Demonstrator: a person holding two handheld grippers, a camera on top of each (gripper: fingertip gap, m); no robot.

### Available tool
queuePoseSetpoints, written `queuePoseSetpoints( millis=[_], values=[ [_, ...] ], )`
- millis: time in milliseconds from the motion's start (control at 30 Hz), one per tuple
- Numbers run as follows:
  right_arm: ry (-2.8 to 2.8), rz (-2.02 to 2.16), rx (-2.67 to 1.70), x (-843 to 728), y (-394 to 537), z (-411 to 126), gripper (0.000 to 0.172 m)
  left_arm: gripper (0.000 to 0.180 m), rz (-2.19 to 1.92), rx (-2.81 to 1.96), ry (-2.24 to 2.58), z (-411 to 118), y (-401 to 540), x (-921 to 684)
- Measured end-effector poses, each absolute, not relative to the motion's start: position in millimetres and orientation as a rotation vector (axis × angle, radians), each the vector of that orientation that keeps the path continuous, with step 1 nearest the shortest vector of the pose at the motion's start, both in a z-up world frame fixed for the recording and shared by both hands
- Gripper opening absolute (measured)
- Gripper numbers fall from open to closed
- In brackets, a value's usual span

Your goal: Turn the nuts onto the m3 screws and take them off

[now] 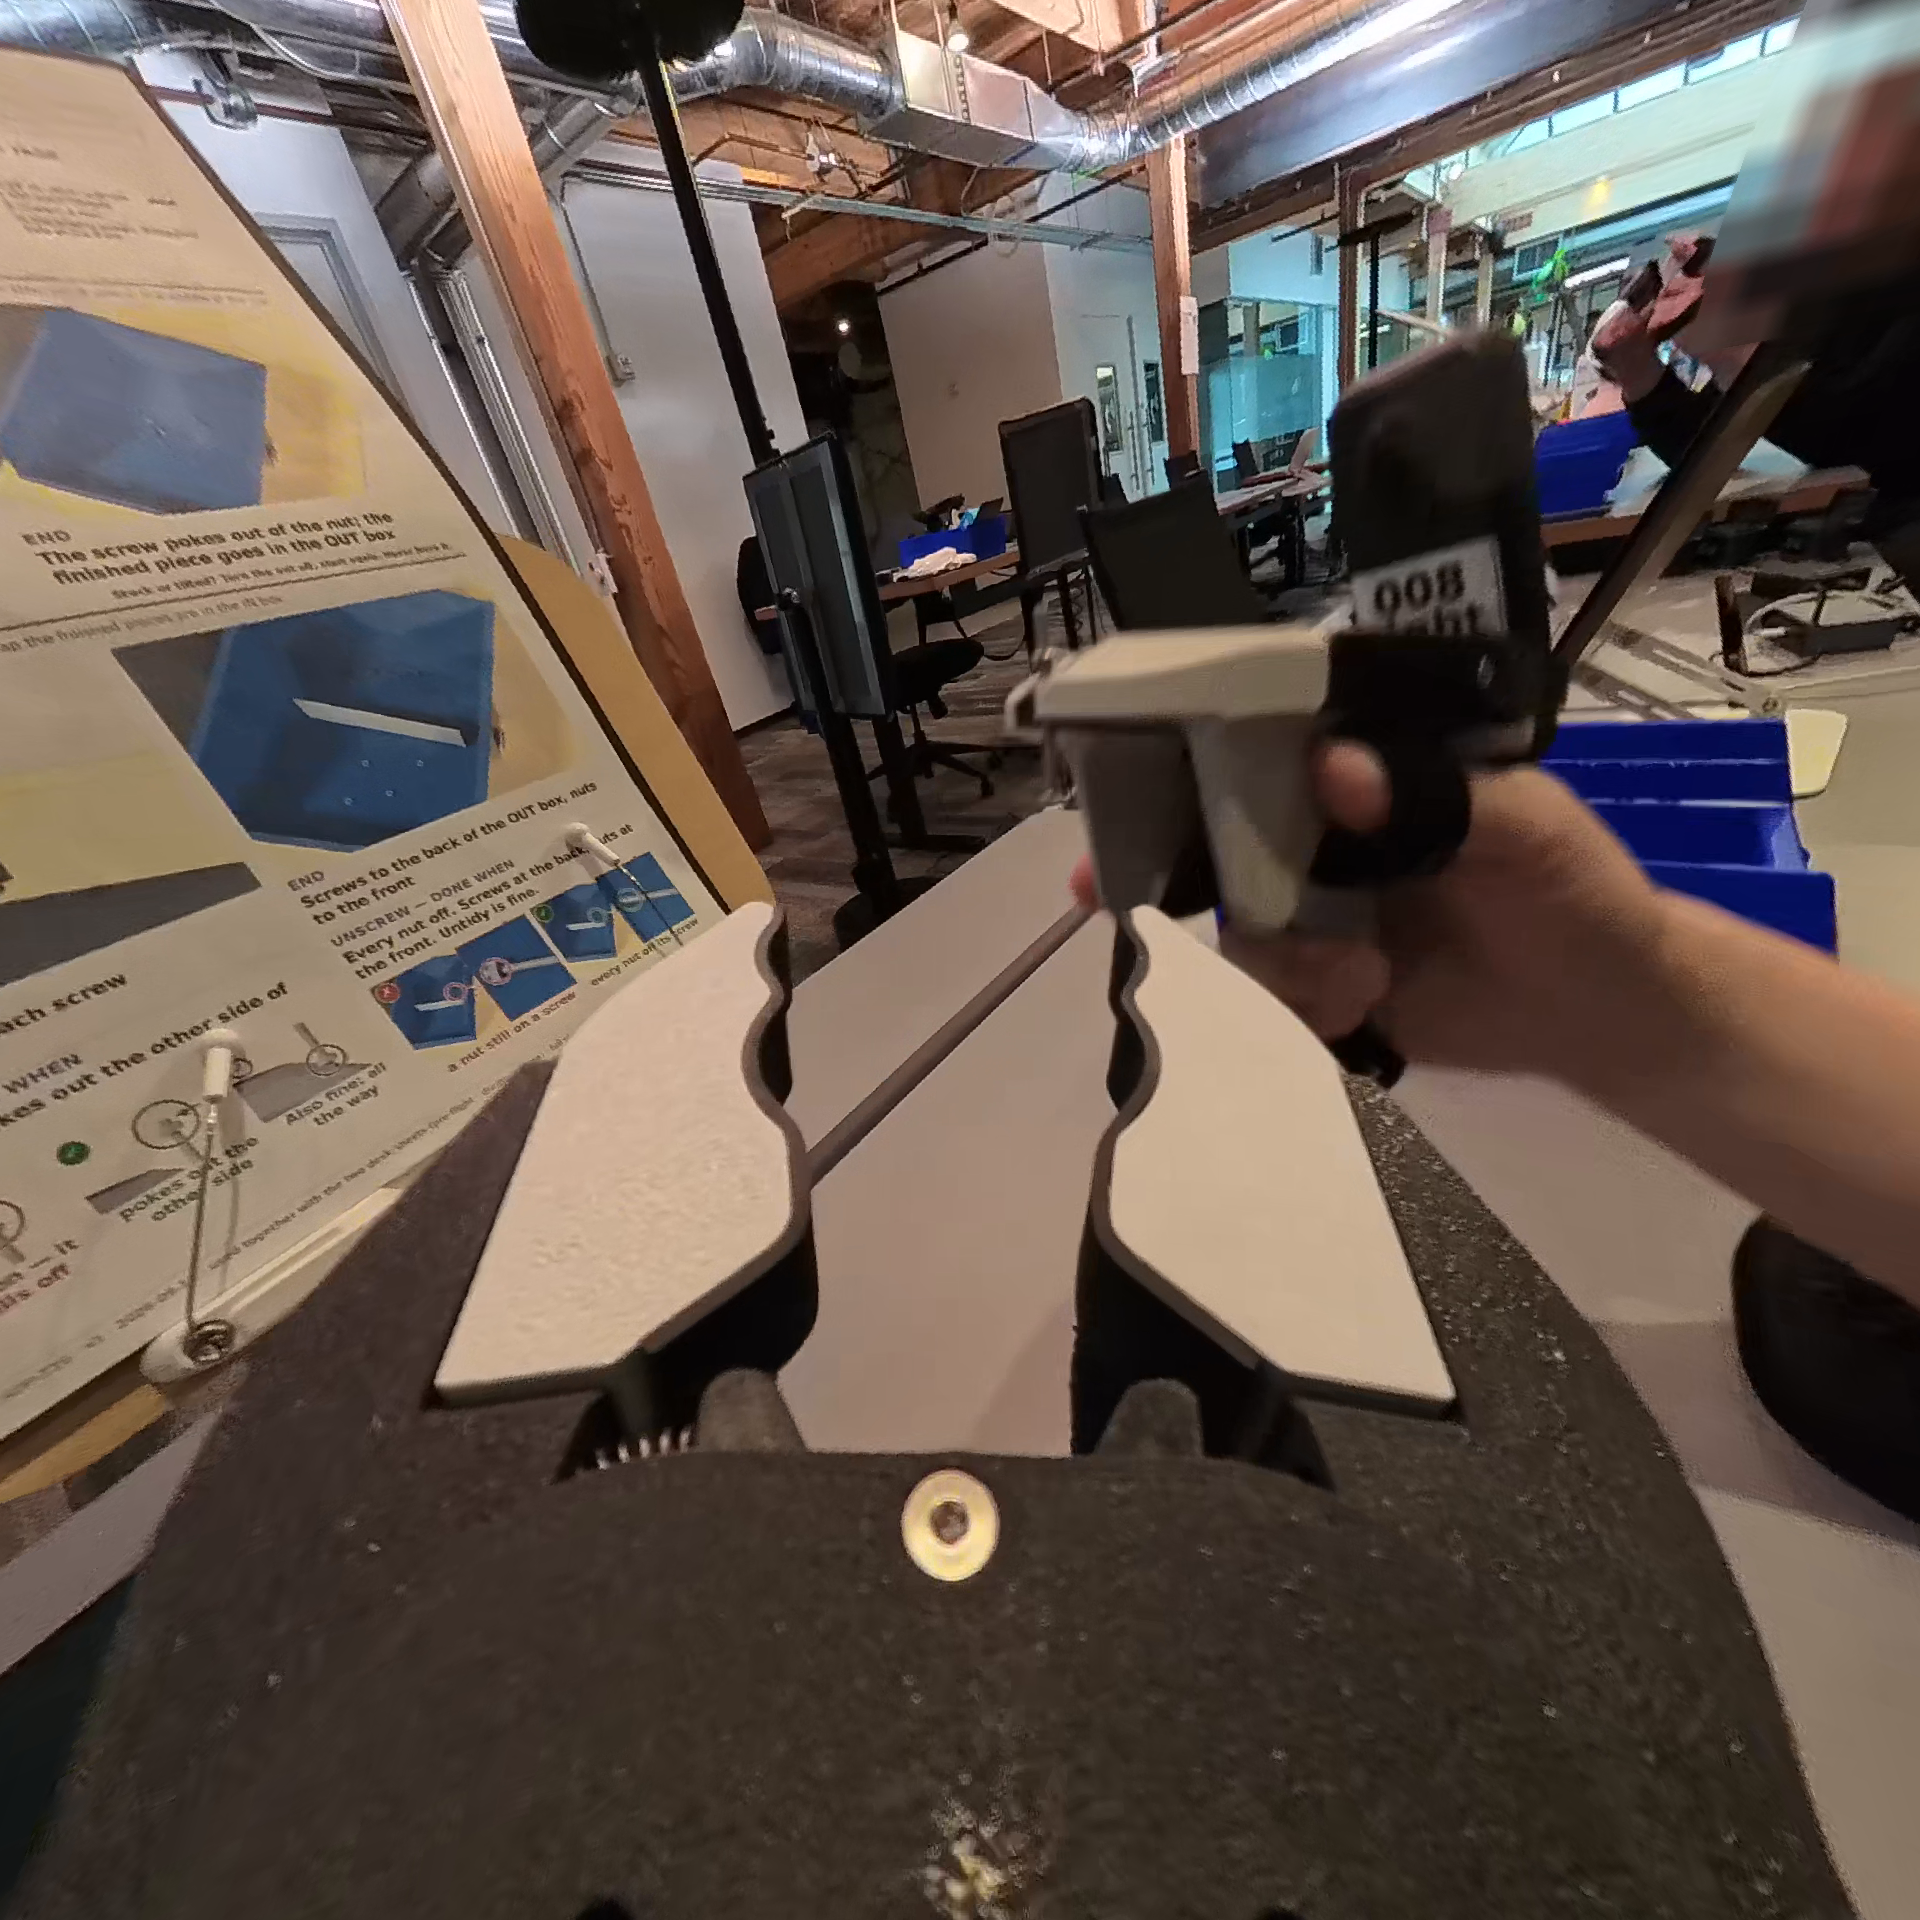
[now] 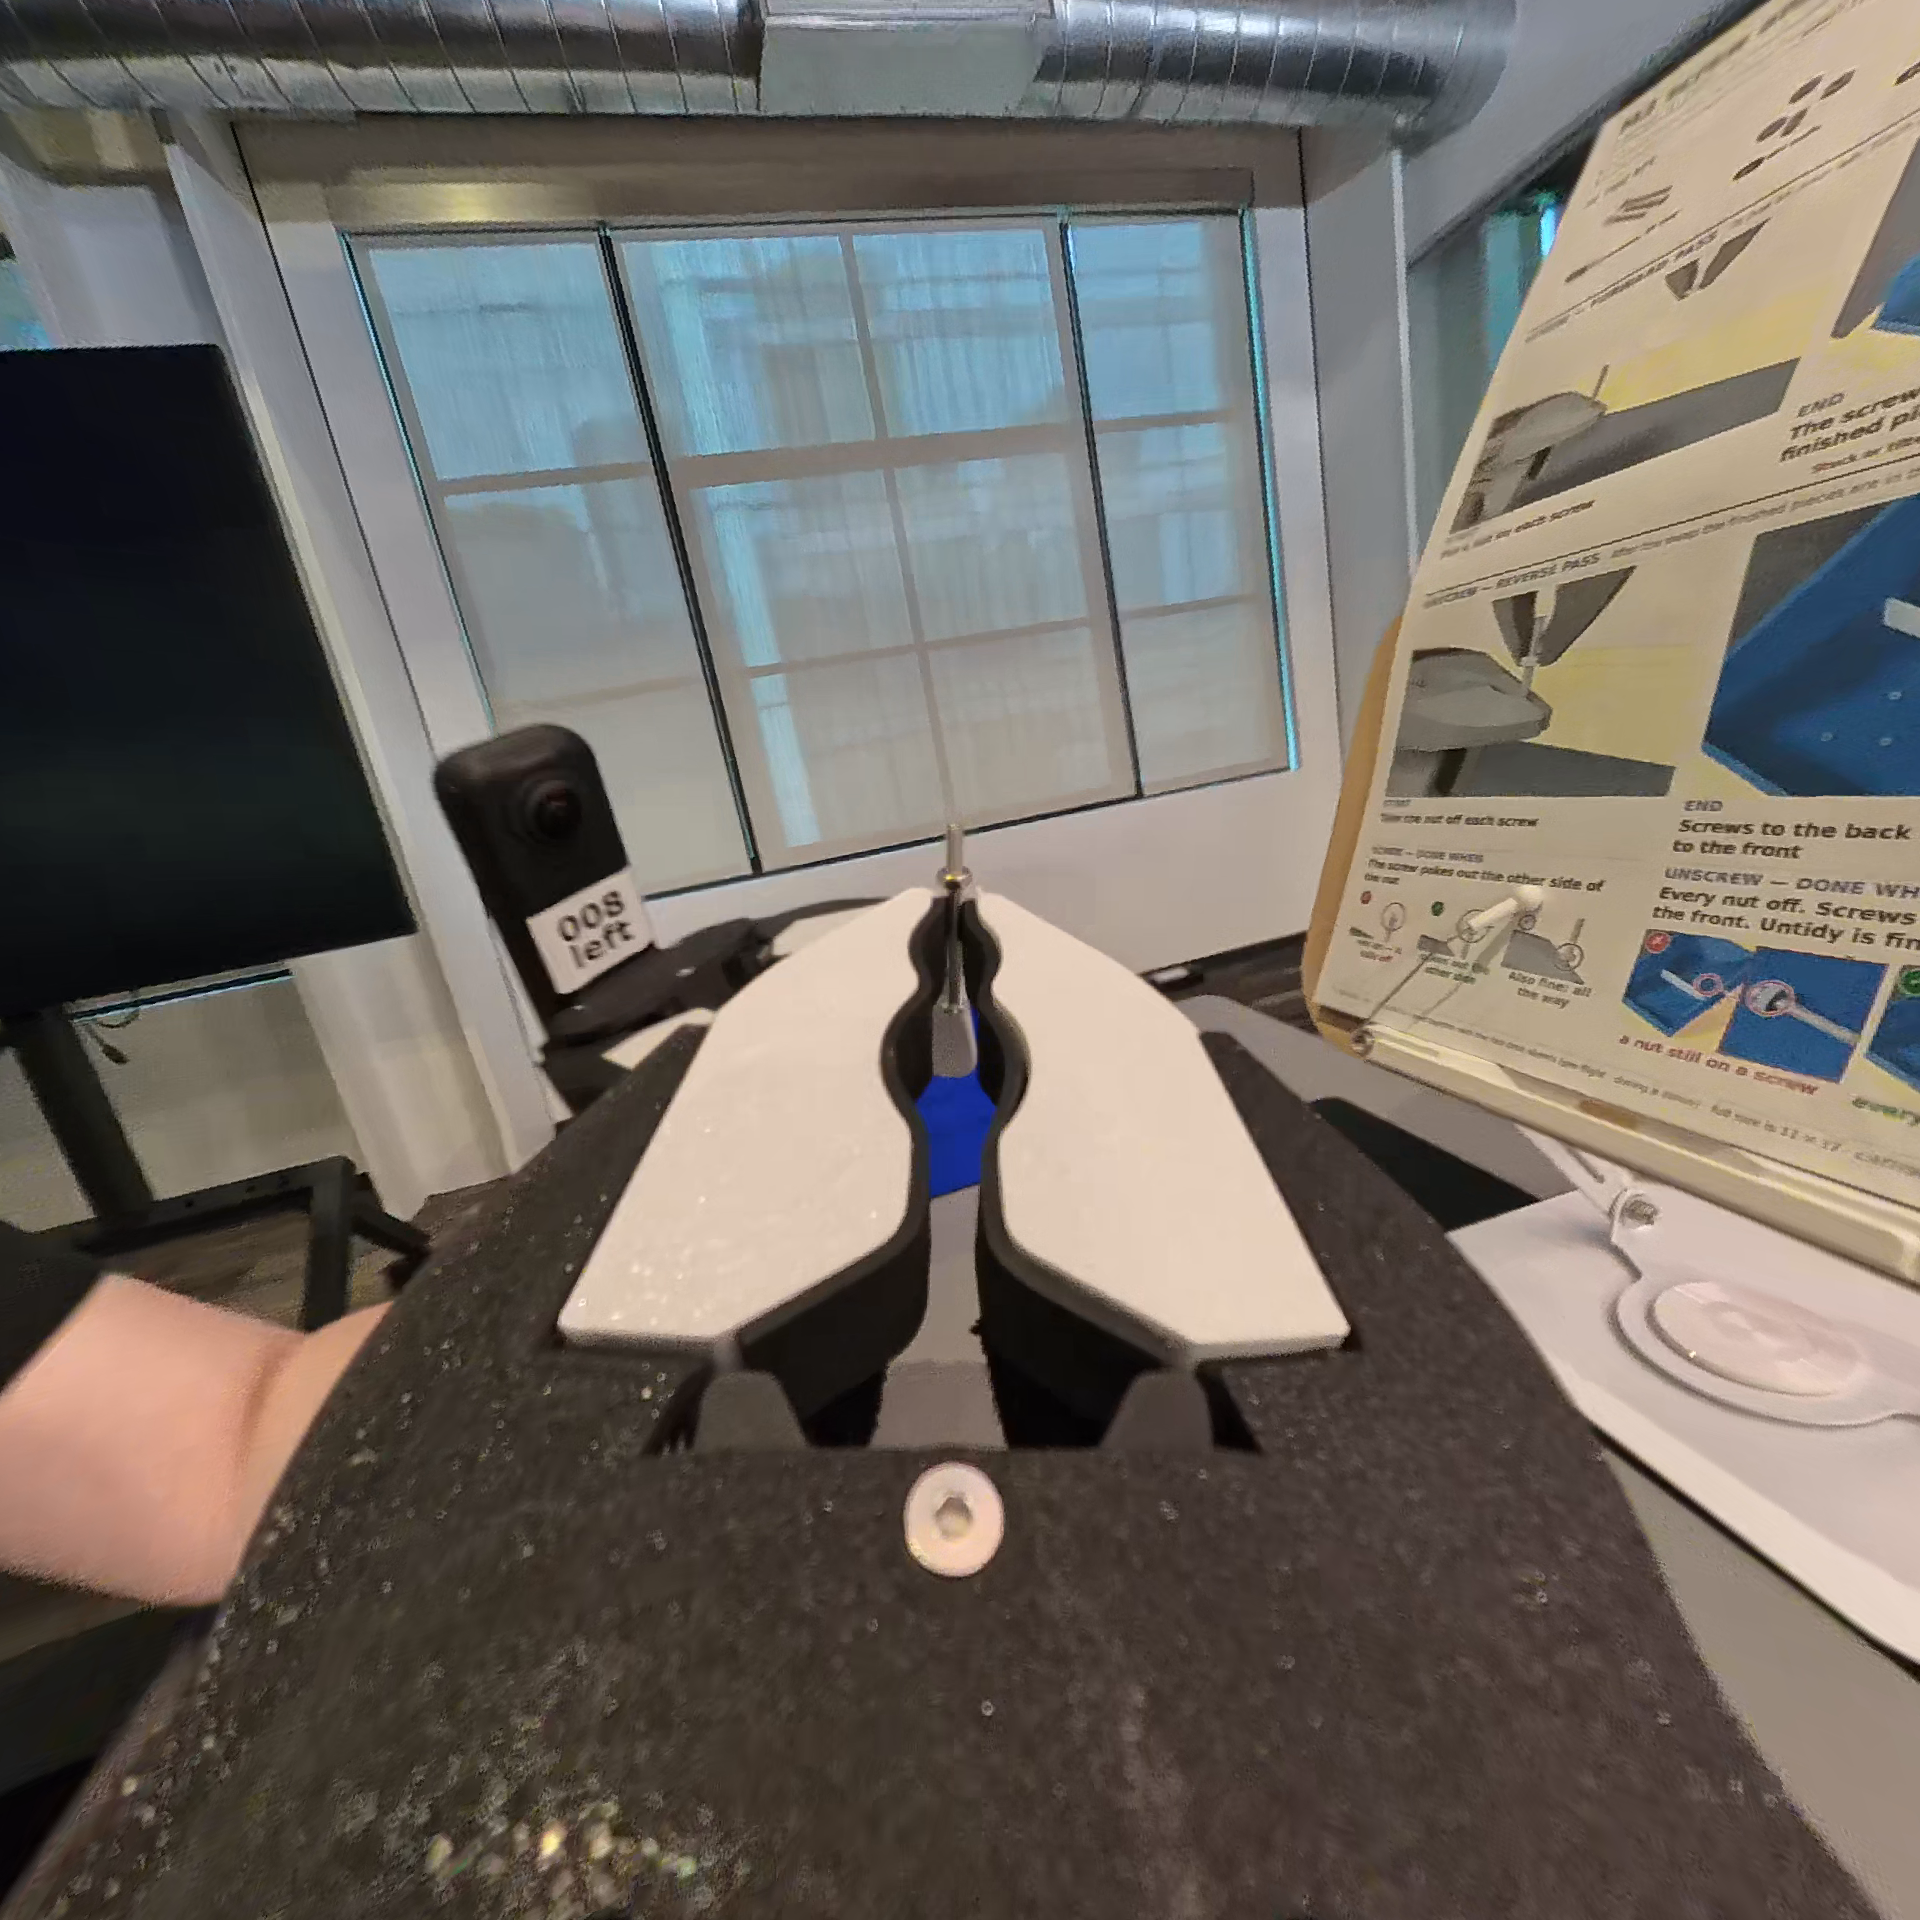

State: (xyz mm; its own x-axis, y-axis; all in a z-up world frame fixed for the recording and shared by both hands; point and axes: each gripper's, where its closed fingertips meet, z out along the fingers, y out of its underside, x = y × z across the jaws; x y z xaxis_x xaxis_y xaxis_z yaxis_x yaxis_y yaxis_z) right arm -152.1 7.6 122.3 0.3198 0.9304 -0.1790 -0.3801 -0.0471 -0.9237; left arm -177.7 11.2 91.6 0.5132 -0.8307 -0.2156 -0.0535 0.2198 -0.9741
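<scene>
My left gripper point(image 1: 948, 925) is open, with its pale fingers point(image 1: 665, 1122) wide apart and only the grey table top point(image 1: 935, 1195) showing between them. My right gripper point(image 2: 954, 904) is shut on a thin metal screw point(image 2: 952, 977) that runs forward along the fingers. The screw's grey head point(image 2: 953, 1039) sits in the hollow between them, and a small nut point(image 2: 956, 881) sits on the screw just past the fingertips. The left wrist view shows the right gripper point(image 1: 1174, 831) in a hand point(image 1: 1475, 935), blurred, just beyond my left fingertips. The left gripper's black camera point(image 2: 540, 831) shows to the left in the right wrist view.
An instruction poster on a wooden board point(image 1: 260, 727) stands at the table's side; it also shows in the right wrist view point(image 2: 1662, 727). Blue bins point(image 1: 1683, 821) sit behind the right gripper. A dark screen point(image 2: 177, 675) on a stand and a window point(image 2: 831, 520) lie beyond. A white round pad point(image 2: 1766, 1340) lies lower right. My hands' fingertips stand some 5 centimetres from each other.
</scene>
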Motion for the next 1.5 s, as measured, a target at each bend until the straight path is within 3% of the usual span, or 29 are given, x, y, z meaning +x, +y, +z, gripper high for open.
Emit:
queuePoseSetpoints(
  millis=[433,767,1167,1500],
  values=[
    [-0.566,1.126,-1.375,-28,-48,186,0.002,0.055,-0.525,-1.306,1.049,79,7,-173],
    [-0.291,0.965,-1.596,119,-57,165,0.002,0.052,-0.61,-1.322,1.021,79,6,-171],
    [-0.063,0.393,-2.494,255,-30,-41,0.002,0.051,-0.684,-1.354,0.927,89,16,-191],
    [-0.043,0.2,-2.814,286,7,-130,0.003,0.052,-0.682,-1.369,0.959,88,7,-182]
  ],
)
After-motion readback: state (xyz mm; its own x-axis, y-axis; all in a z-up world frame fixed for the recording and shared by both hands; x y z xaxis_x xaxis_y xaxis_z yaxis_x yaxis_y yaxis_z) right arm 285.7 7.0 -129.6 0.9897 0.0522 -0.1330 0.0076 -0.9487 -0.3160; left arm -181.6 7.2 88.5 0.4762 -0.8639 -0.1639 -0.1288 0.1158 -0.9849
